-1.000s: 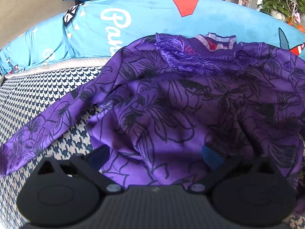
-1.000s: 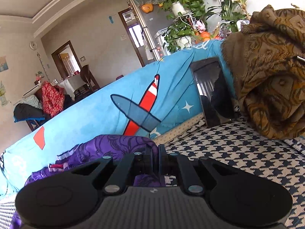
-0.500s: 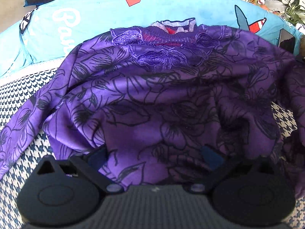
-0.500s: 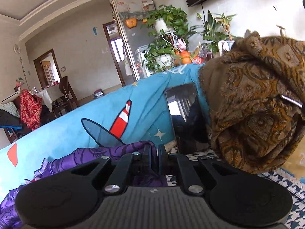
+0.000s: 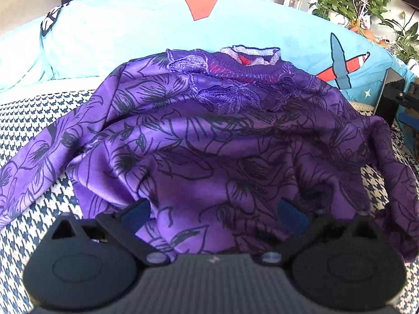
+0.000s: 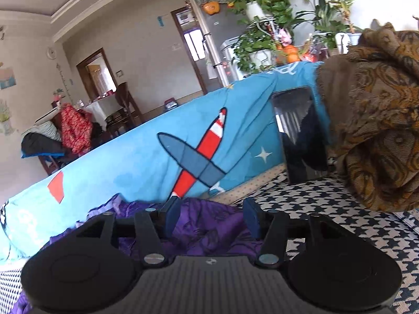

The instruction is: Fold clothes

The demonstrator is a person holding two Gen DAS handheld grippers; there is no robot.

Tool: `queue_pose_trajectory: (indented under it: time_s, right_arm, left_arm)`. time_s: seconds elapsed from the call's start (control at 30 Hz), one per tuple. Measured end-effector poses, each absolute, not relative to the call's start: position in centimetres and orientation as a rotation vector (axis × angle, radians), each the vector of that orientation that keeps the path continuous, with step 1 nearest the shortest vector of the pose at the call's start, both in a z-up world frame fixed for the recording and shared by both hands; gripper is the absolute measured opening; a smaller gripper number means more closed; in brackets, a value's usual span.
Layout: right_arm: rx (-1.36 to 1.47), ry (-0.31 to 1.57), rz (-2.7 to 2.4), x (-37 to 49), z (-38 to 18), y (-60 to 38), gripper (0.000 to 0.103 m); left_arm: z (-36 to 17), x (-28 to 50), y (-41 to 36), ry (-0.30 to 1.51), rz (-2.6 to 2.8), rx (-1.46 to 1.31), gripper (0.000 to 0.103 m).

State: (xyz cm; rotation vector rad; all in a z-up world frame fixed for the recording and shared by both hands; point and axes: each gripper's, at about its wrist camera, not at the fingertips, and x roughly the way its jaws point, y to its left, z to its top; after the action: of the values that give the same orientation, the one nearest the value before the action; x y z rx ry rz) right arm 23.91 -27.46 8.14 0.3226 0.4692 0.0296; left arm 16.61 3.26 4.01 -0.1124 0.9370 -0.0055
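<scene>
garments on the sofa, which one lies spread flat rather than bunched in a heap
The purple floral top, collar toward the blue backrest. The brown patterned garment sits bunched in a heap.

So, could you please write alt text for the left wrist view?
A purple floral top lies rumpled on a houndstooth seat cover, neckline toward a blue cartoon-print backrest. The open left claw sits low over its near edge.

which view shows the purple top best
Left wrist view: the purple top fills it, collar, front and a sleeve spread out. The right wrist view shows only a crumpled edge between the claw's opening fingers.
</scene>
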Motion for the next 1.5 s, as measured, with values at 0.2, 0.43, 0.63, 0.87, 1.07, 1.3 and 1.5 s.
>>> queue_pose_trajectory:
  time_s: [0.2, 0.43, 0.63, 0.87, 1.07, 1.3, 1.5]
  right_arm:
    - [0.254, 0.47, 0.144, 22.5, 8.7, -24.6, 0.073]
    - [0.17, 0.511, 0.239, 20.8, 8.6, -22.4, 0.076]
    - [0.088, 0.565, 0.293, 19.4, 8.1, -20.6, 0.076]
    - [0.026, 0.605, 0.346, 17.6, 7.8, -19.6, 0.076]
    - [-0.024, 0.623, 0.42, 15.7, 8.1, -19.6, 0.077]
    - [-0.049, 0.665, 0.527, 12.8, 7.8, -20.5, 0.082]
    - [-0.108, 0.707, 0.604, 10.1, 6.7, -20.5, 0.089]
  left_arm:
    - [5.1, 15.6, 5.3, 0.91, 0.055, -0.14, 0.103]
    - [5.3, 14.8, 7.4, 0.907, 0.134, -0.133, 0.103]
    - [4.9, 14.6, 8.4, 0.949, 0.154, -0.177, 0.103]
    - [4.9, 13.8, 8.7, 0.94, 0.19, -0.147, 0.103]
    - [5.1, 13.1, 9.0, 0.927, 0.211, -0.113, 0.103]
    - [5.2, 11.5, 8.8, 0.926, 0.2, -0.096, 0.103]
    - [5.2, 10.4, 8.5, 0.923, 0.188, -0.104, 0.103]
